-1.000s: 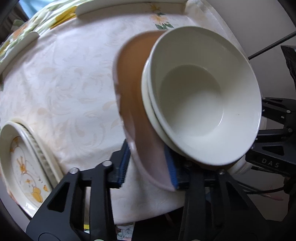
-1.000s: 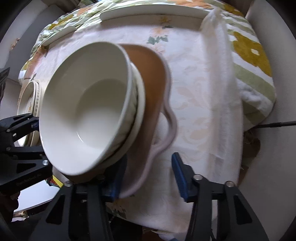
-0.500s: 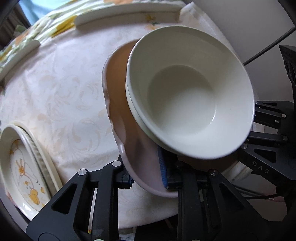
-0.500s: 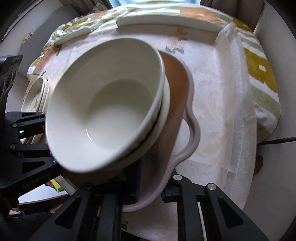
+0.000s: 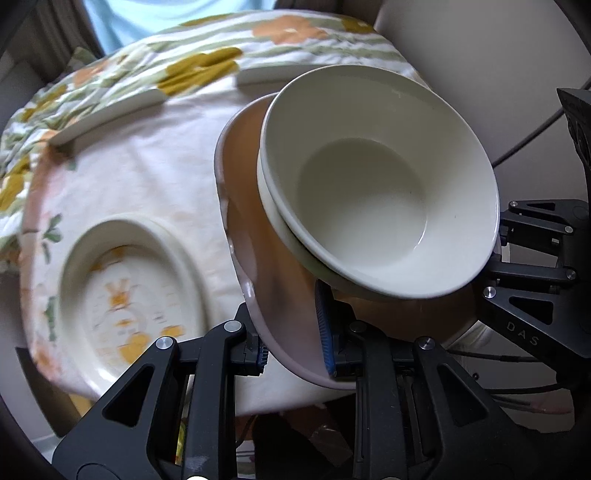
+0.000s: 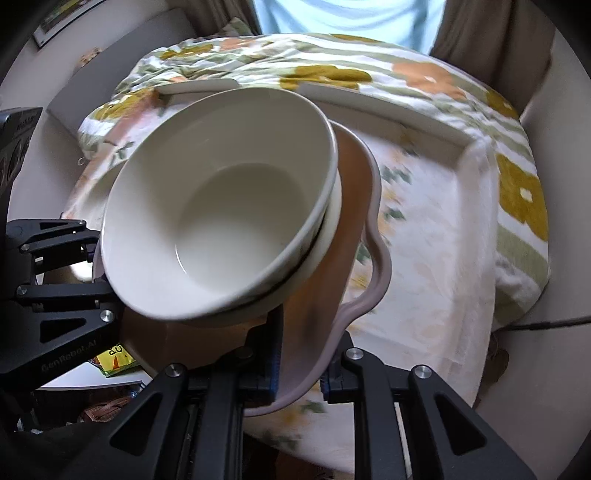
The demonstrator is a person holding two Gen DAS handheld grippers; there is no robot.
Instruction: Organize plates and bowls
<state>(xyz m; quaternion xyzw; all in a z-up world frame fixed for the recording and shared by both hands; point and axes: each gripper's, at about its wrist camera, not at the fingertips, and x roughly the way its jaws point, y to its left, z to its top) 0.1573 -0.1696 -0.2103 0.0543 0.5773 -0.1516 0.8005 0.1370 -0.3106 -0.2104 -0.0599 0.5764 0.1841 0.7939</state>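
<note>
A mauve dish (image 5: 255, 229) with a wavy rim and a brown inside hangs tilted above the table. Two nested cream bowls (image 5: 369, 199) sit in it, the lower one showing only its rim (image 5: 273, 210). My left gripper (image 5: 293, 347) is shut on the dish's near rim, blue pads on either side. In the right wrist view, my right gripper (image 6: 301, 373) is shut on the opposite rim of the same dish (image 6: 354, 206), with the bowls (image 6: 221, 221) leaning left over it. Each view also shows the other gripper's black frame (image 5: 535, 295) beside the bowls.
Below lies a table under a pale floral cloth (image 5: 147, 177). A cream plate with a yellow pattern (image 5: 129, 295) rests at its left. Long white strips (image 5: 110, 114) line the far edge. A flowered blanket (image 6: 517, 192) hangs beyond, and a person in light blue (image 6: 351, 18) stands behind.
Both grippers closed on the dish's rim and rose with it and the bowls. The table has dropped away and more of the patterned plate shows.
</note>
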